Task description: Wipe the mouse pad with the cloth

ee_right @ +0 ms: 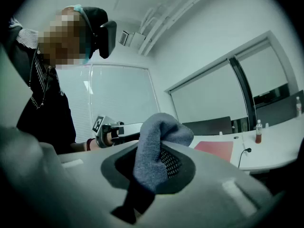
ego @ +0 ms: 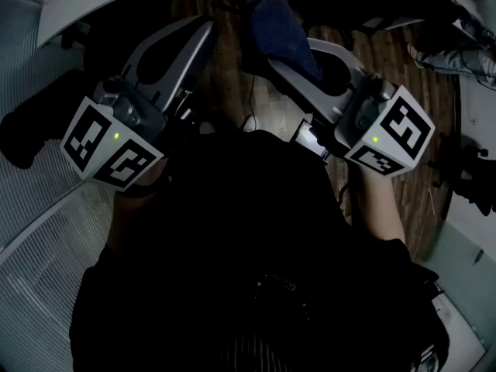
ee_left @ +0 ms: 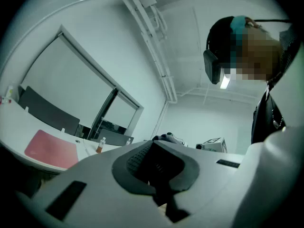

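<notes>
Two claws hang clear of the desk (ee_right: 278, 151). The right claw (ee_right: 153, 175) is clamped on the grey-blue cloth (ee_right: 159, 137), which bunches above its jaws. The left claw (ee_left: 154, 172) is pinched together on nothing. Well beyond and below both tips, the red mouse pad (ee_right: 216, 150) lies on the desk. Wiping looks not yet begun. Next, the cloth must go forward and down, flat onto the pad.

Left gripper (ee_left: 156, 152) closed, pink mouse pad (ee_left: 50, 149)
</notes>
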Tool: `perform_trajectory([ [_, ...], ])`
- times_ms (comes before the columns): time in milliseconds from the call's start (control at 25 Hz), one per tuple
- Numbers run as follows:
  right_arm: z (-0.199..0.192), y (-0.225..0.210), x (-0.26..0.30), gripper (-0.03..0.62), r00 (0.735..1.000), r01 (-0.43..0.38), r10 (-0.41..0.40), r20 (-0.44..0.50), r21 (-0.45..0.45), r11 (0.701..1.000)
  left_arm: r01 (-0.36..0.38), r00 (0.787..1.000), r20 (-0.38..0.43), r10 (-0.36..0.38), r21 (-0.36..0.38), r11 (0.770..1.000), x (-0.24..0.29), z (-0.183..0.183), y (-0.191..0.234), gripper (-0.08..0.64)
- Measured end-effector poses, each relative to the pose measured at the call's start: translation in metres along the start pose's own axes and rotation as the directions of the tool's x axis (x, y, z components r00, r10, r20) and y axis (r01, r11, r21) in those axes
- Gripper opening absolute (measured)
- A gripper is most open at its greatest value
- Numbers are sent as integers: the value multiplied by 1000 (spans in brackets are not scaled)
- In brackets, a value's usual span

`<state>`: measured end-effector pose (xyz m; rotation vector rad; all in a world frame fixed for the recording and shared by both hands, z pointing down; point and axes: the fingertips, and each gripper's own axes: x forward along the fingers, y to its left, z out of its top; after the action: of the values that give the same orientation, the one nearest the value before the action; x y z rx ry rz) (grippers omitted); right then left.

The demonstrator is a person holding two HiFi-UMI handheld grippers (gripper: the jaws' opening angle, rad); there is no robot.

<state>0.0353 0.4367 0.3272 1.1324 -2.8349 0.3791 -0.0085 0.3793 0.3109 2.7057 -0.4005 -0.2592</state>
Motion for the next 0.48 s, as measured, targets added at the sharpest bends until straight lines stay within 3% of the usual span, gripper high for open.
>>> perform_trajectory([
  [280,2,-19,-42,58,997,-48,46,59,30,998,-15,998,-58,15,13,1000,32,-23,-36,8],
  [480,-14,-52,-56,60,998,-53,54,14,-51,997,-35,994,-104,40,44,998,62,-39,-34,8],
])
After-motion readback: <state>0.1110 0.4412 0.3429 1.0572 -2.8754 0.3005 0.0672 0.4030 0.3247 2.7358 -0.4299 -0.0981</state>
